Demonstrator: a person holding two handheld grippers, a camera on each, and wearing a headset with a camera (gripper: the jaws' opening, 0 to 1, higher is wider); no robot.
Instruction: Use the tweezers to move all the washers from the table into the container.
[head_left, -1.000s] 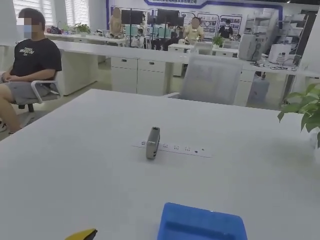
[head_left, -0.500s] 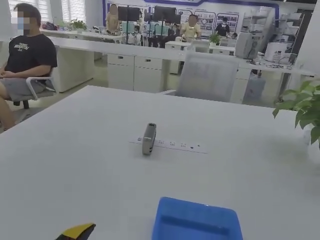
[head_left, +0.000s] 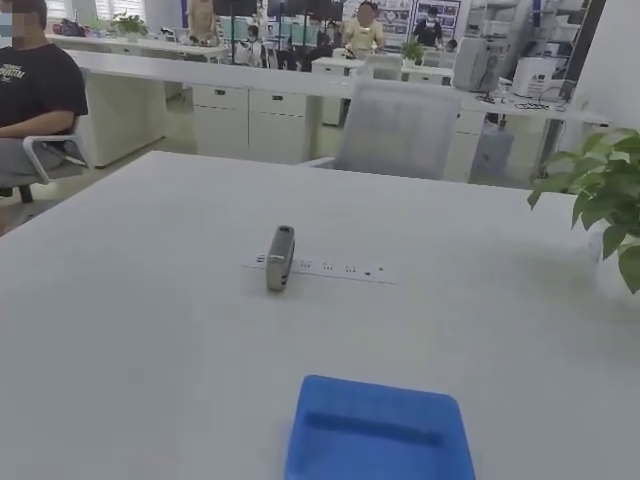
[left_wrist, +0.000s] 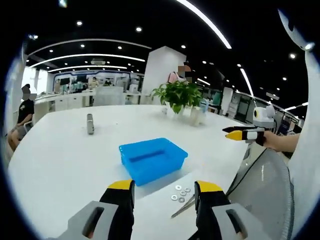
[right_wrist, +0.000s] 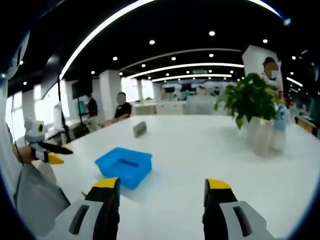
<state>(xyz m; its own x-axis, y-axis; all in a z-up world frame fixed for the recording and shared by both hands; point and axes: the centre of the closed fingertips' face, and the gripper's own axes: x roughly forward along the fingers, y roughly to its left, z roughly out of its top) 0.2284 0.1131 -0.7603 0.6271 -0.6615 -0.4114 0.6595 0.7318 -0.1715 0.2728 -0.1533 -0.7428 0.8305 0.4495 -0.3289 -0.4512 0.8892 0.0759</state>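
Observation:
Several small metal washers lie on the white table just past my left gripper, whose yellow-tipped jaws stand open and hold nothing. Steel tweezers lie beside the washers, close to the left gripper's right-hand jaw. The blue container sits a little beyond them; in the head view the blue container is at the near middle of the table. My right gripper is open and holds nothing, with the blue container ahead to its left. The right gripper hovers off the table's edge.
A grey device lies on a white power strip mid-table. A potted plant and some bottles stand at the right edge. An office chair faces the far side. A person sits at the far left.
The head camera has shifted, so the whole picture has moved. The yellow gripper tip at the bottom left has left the head view. Nothing on the table has moved.

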